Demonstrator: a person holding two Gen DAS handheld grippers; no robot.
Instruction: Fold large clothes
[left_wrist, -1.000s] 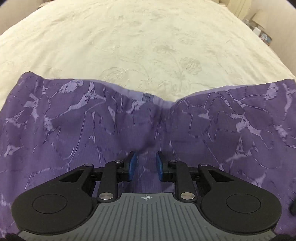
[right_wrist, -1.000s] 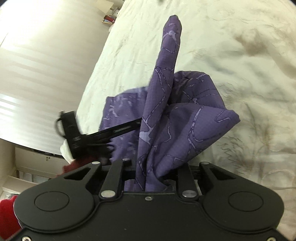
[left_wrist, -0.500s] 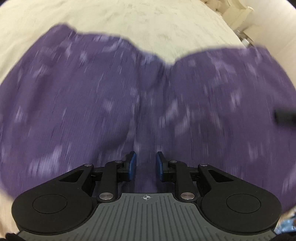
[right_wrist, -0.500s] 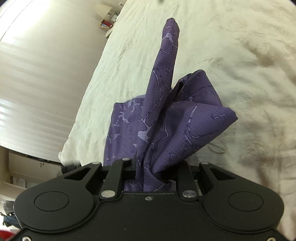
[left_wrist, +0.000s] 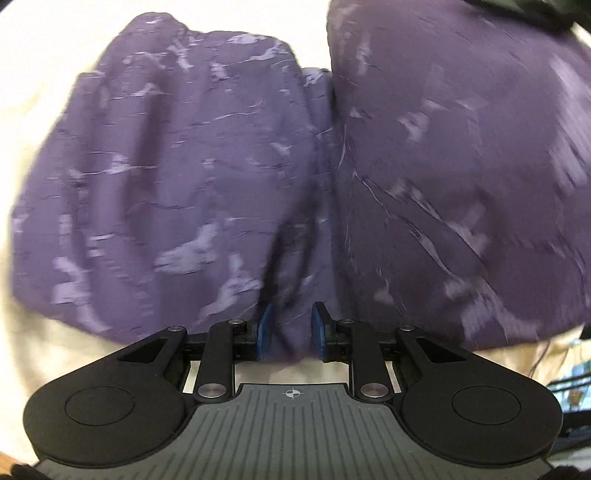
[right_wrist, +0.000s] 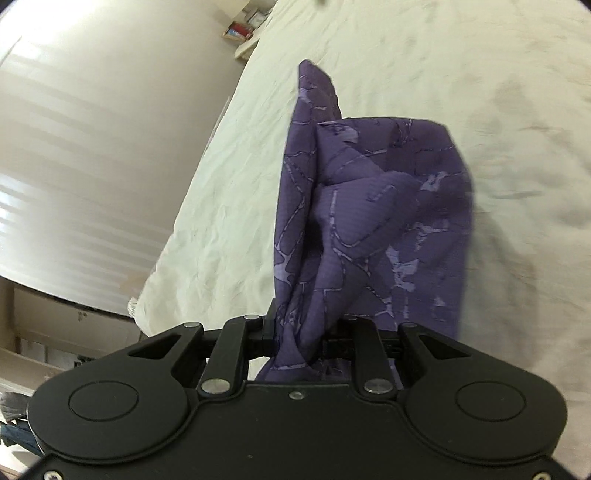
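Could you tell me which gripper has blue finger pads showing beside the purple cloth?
The left gripper: its blue pads flank the purple cloth; the right gripper's are hidden.

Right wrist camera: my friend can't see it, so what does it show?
The right tool pinches a bunched-up purple patterned garment, which rises in folds above a cream bedspread. A pale wall stands at the left.

purple garment (left_wrist: 229, 177) — blurred, edge-cropped
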